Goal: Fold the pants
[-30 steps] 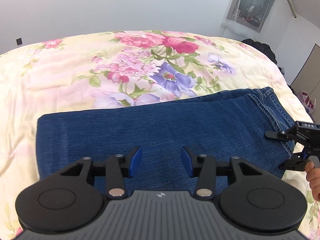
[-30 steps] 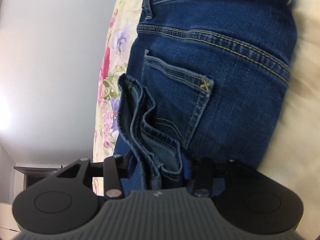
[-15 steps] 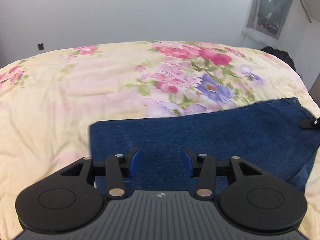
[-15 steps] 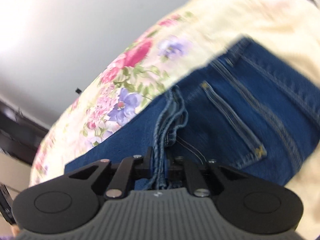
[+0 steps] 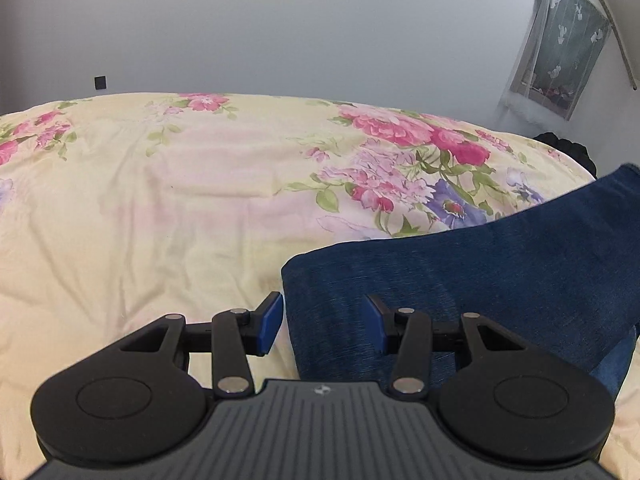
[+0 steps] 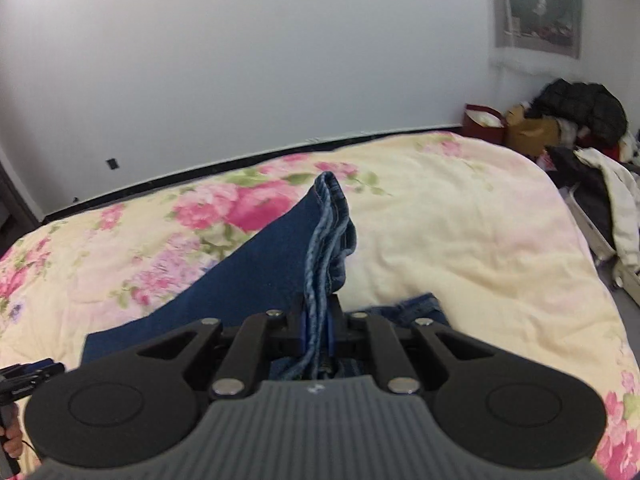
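Dark blue jeans (image 5: 480,272) lie on a floral bedspread (image 5: 160,200). My left gripper (image 5: 322,322) is open and empty, low over the folded left end of the jeans, its left fingertip (image 5: 269,322) just off the fabric's edge. My right gripper (image 6: 318,330) is shut on the bunched hem end of the jeans (image 6: 326,240) and holds it lifted above the bed (image 6: 480,240), the cloth sloping down to the left. The left gripper shows at the lower left of the right wrist view (image 6: 24,376).
A grey wall stands behind the bed. A curtained window (image 5: 560,40) is at the far right. Piled clothes and bags (image 6: 568,120) lie on the floor past the bed's right side.
My right gripper has swung up and over with the jeans end, lifting it off the waistband area. My left gripper has moved left to the folded end, still open.
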